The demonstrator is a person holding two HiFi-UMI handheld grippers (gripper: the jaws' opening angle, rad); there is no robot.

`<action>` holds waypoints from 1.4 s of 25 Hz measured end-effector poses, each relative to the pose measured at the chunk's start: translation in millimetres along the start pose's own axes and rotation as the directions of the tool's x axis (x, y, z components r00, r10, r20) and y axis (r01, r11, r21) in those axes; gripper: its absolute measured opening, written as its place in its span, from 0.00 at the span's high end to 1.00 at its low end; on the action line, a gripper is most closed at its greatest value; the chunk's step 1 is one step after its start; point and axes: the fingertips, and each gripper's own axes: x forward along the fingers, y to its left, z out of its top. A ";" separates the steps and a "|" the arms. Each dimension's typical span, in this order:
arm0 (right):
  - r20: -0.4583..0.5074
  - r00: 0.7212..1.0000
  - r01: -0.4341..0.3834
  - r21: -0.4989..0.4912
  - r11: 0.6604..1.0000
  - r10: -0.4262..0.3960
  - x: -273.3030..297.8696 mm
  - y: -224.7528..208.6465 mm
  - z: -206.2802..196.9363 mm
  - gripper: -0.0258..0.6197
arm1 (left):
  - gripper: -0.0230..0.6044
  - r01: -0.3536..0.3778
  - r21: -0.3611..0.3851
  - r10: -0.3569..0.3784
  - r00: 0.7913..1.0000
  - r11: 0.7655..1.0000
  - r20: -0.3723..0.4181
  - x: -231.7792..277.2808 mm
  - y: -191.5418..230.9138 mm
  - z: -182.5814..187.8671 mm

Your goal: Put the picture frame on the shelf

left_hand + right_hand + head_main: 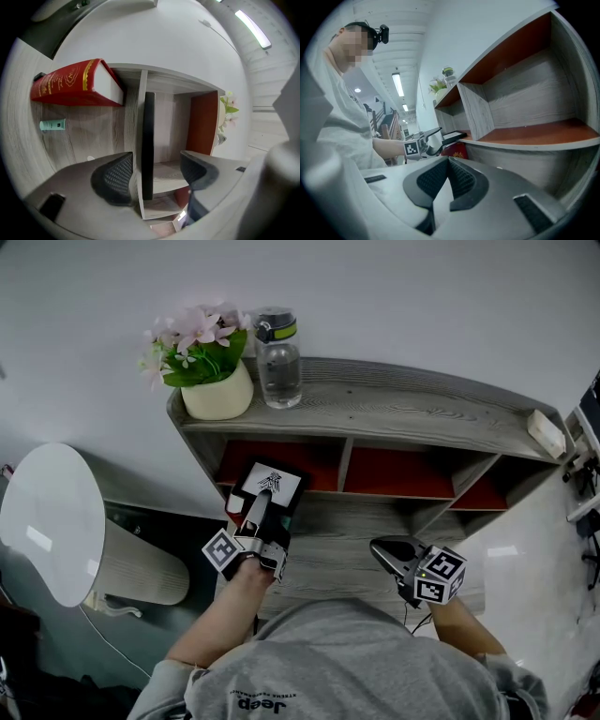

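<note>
The picture frame [279, 481], black-rimmed with a white print, is seen at the front of the left red-backed compartment of the grey wooden shelf [403, 411], set on the board below the top one. The left gripper [262, 504] is held at the frame with its jaws spread wide. In the left gripper view the frame [148, 140] is shown edge-on between the jaws, and neither pad is pressed against it, so it is released. A red book [70, 86] is seen lying on a board beyond it. The right gripper [380, 547] is kept well apart, near the front right of the lower board. Its jaws are clenched together with nothing between them. On the top board, at the far left, a potted pink flower [216, 390] and a clear water bottle [278, 360] are placed side by side.
</note>
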 end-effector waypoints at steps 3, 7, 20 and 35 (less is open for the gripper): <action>-0.002 1.000 -0.005 0.000 1.000 0.005 1.4 1.4 -0.3 0.93 | 0.46 0.004 0.067 -0.003 1.000 0.998 -0.015 -13.0 -3.5 -3.8; -0.004 1.000 -0.005 0.002 1.000 0.005 0.4 0.1 -1.3 0.93 | 0.46 0.017 0.315 0.001 0.998 0.949 -0.059 -38.7 -11.1 -7.1; -0.018 1.000 -0.012 -0.005 1.000 0.012 4.2 2.8 -7.4 0.93 | 0.74 0.110 0.964 0.196 0.968 0.241 -0.159 -52.9 -27.0 -19.2; -0.023 0.999 0.027 -0.002 1.000 -0.027 -9.7 1.9 -9.6 0.93 | 0.85 0.045 0.998 0.336 0.940 0.048 -0.059 -18.8 -11.7 -12.7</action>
